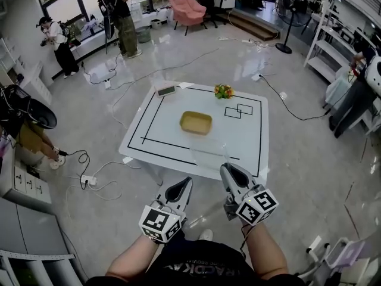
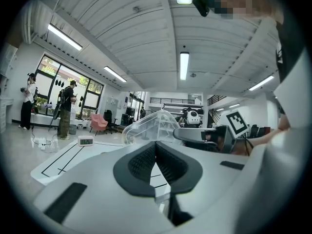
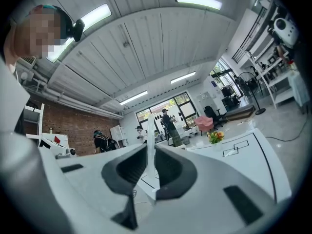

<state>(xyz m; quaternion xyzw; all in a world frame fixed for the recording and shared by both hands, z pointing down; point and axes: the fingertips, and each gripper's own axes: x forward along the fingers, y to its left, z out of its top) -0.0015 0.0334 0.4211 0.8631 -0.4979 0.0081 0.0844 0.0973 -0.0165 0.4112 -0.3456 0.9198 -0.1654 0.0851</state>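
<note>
A clear plastic container (image 1: 209,151) hangs over the near edge of the white table (image 1: 250,137). My right gripper (image 1: 229,170) is shut on its thin rim (image 3: 150,129), which stands upright between the jaws (image 3: 151,149). In the left gripper view the clear container (image 2: 151,123) shows just ahead, with the right gripper (image 2: 204,134) clamped on its side. My left gripper (image 1: 186,183) hovers just short of the table edge, left of the container; its pads (image 2: 156,147) meet with nothing between them. A shallow yellow tray (image 1: 196,122) lies at the table's middle.
Black tape lines mark the table. A small digital clock (image 1: 166,90) and a flower bunch (image 1: 224,91) sit at its far edge. Cables (image 1: 98,180) trail over the floor. Several people stand at the back left, near a pink chair (image 1: 187,9). Shelves (image 1: 333,34) stand at the right.
</note>
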